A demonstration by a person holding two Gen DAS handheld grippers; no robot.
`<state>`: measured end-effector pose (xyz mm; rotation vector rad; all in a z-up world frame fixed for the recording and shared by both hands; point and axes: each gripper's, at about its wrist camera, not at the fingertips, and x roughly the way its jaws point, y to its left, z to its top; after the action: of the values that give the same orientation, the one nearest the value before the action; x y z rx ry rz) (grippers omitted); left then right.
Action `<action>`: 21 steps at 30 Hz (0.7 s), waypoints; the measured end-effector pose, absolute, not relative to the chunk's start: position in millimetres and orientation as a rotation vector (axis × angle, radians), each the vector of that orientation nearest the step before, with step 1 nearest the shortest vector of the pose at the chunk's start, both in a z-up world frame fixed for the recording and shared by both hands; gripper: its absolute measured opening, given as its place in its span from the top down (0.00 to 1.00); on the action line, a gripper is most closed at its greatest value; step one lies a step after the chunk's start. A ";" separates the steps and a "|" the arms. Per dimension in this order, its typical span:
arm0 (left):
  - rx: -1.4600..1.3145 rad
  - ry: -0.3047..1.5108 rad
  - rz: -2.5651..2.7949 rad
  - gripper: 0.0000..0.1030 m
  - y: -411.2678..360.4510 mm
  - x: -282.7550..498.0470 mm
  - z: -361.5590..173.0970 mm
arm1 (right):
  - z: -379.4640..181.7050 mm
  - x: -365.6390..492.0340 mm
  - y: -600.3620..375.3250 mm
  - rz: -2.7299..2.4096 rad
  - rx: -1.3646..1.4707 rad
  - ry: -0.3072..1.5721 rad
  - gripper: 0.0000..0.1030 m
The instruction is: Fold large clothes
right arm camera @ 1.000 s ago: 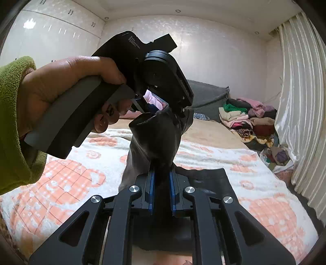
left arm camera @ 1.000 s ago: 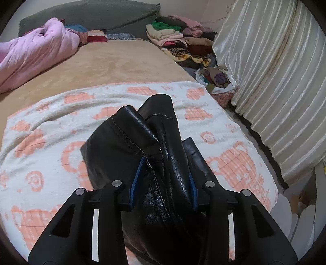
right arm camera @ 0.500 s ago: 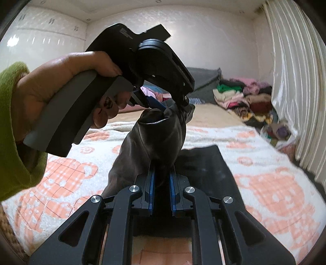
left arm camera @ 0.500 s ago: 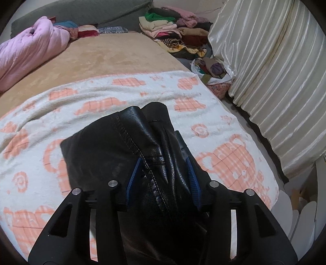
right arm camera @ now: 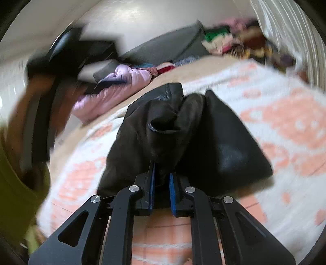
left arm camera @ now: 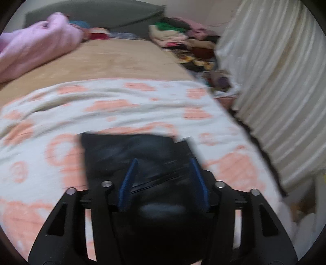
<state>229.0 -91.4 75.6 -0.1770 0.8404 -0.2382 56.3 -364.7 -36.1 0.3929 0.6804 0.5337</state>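
A black leather-like garment [left arm camera: 126, 150] lies folded on the white and orange blanket [left arm camera: 122, 110]. My left gripper [left arm camera: 163, 161] hovers low over its near edge. Its jaws are opening, and the blue pads [left arm camera: 130, 177] stand apart with flat black fabric between them, not pressed. In the right wrist view, my right gripper [right arm camera: 162, 169] is shut on a bunched fold of the garment [right arm camera: 214, 146], which rises in a hump ahead of it. The person's hand [right arm camera: 26, 97] with the left gripper shows as a blur at the upper left.
A pink quilt [left arm camera: 36, 46] lies at the bed's far left, before a grey cushion [left arm camera: 97, 14]. A pile of folded clothes [left arm camera: 183, 40] sits at the far right, beside a pale curtain [left arm camera: 275, 81]. A tan sheet [left arm camera: 122, 61] covers the bed beyond the blanket.
The left gripper's jaws widened and it sank; the raised fold it held now lies flat. The right gripper rolled and dropped lower, still clamped on the garment.
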 end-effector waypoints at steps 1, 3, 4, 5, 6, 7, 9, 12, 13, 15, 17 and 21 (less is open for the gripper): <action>-0.145 0.849 -0.205 0.48 -83.6 223.3 66.8 | -40.2 59.9 -368.9 0.548 0.445 0.704 0.88; -0.121 0.905 -0.141 0.48 -66.3 214.7 38.4 | -46.2 65.9 -373.3 0.568 0.513 0.743 0.83; -0.160 0.953 -0.155 0.48 -58.3 210.8 20.3 | -46.0 68.6 -376.0 0.566 0.527 0.757 0.73; -0.192 0.973 -0.167 0.48 -53.8 208.0 8.9 | -45.3 70.9 -376.5 0.562 0.537 0.770 0.55; -0.199 0.978 -0.170 0.48 -52.7 206.9 4.1 | -41.2 75.0 -375.7 0.563 0.545 0.789 0.49; -0.195 0.967 -0.165 0.48 -53.0 204.4 1.4 | -35.3 81.3 -373.1 0.583 0.550 0.819 0.37; -0.194 0.952 -0.161 0.49 -53.2 202.2 1.3 | -19.8 98.0 -366.7 0.587 0.539 0.866 0.08; -0.212 0.949 -0.176 0.50 -53.2 201.8 2.9 | 3.9 126.7 -358.3 0.558 0.471 0.886 0.06; -0.217 0.947 -0.181 0.50 -52.4 201.3 3.3 | 9.8 137.0 -353.0 0.556 0.435 0.902 0.06; -0.214 0.944 -0.183 0.50 -51.0 199.1 3.9 | 17.4 161.5 -341.3 0.548 0.386 0.950 0.06; -0.208 0.943 -0.186 0.50 -50.9 198.3 4.7 | 17.2 178.8 -329.0 0.558 0.335 0.988 0.41; -0.200 0.946 -0.205 0.50 -50.2 196.9 6.6 | 24.9 174.5 -308.0 0.651 0.184 0.931 0.75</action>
<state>196.9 -50.2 6.6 -0.2005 0.9455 -0.2048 174.5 -308.0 24.9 0.1838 0.9314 0.6514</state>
